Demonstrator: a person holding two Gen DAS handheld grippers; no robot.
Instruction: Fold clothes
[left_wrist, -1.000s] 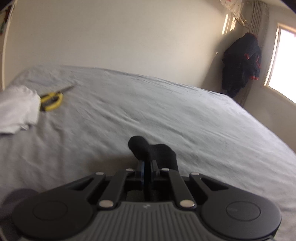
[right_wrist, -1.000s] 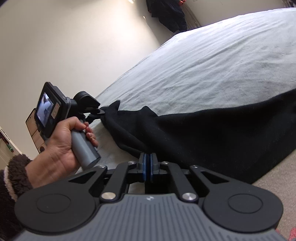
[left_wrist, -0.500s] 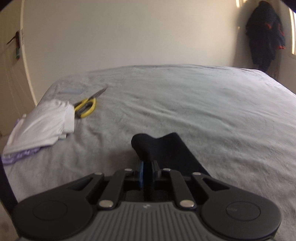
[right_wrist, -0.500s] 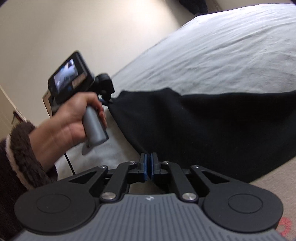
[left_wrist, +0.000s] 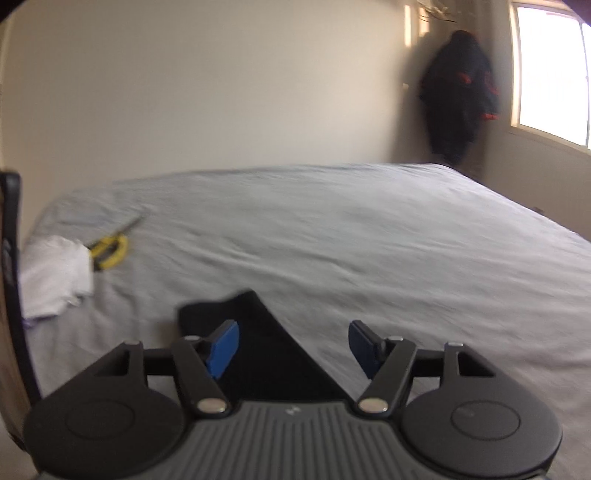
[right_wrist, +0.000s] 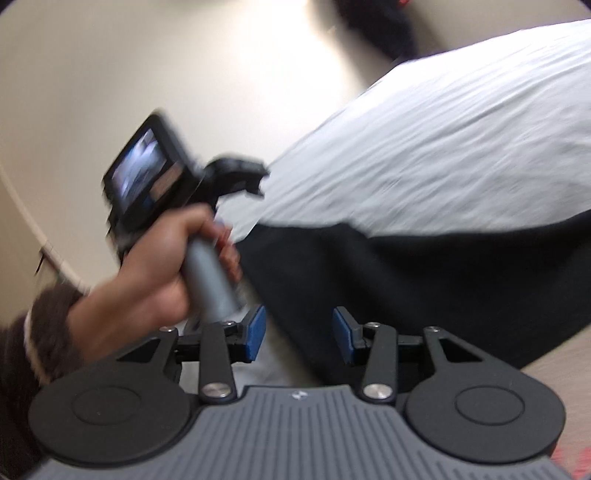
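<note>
A black garment (right_wrist: 388, 273) lies along the near edge of the grey bed (right_wrist: 461, 129), hanging over its side. One corner of the black garment (left_wrist: 258, 339) shows in the left wrist view, lying flat under my left gripper (left_wrist: 291, 345). That gripper's jaws are opening, and the blue pads (left_wrist: 221, 347) stand apart and clear of the cloth. My right gripper (right_wrist: 297, 338) hovers over the garment's edge, its jaws opening too, with cloth below the gap but not pinched. A person's hand (right_wrist: 162, 266) holds the left gripper's handle in the right wrist view.
Folded white cloth (left_wrist: 55, 280) and yellow-handled scissors (left_wrist: 109, 249) lie at the bed's far left. A dark jacket (left_wrist: 458, 96) hangs in the corner beside a bright window (left_wrist: 550, 66). A dark upright frame (left_wrist: 11, 280) stands at the left edge.
Both grippers were shut on the black garment; both now stand apart and the cloth lies released on the bed. The left gripper has shifted and rolled, blurring its view.
</note>
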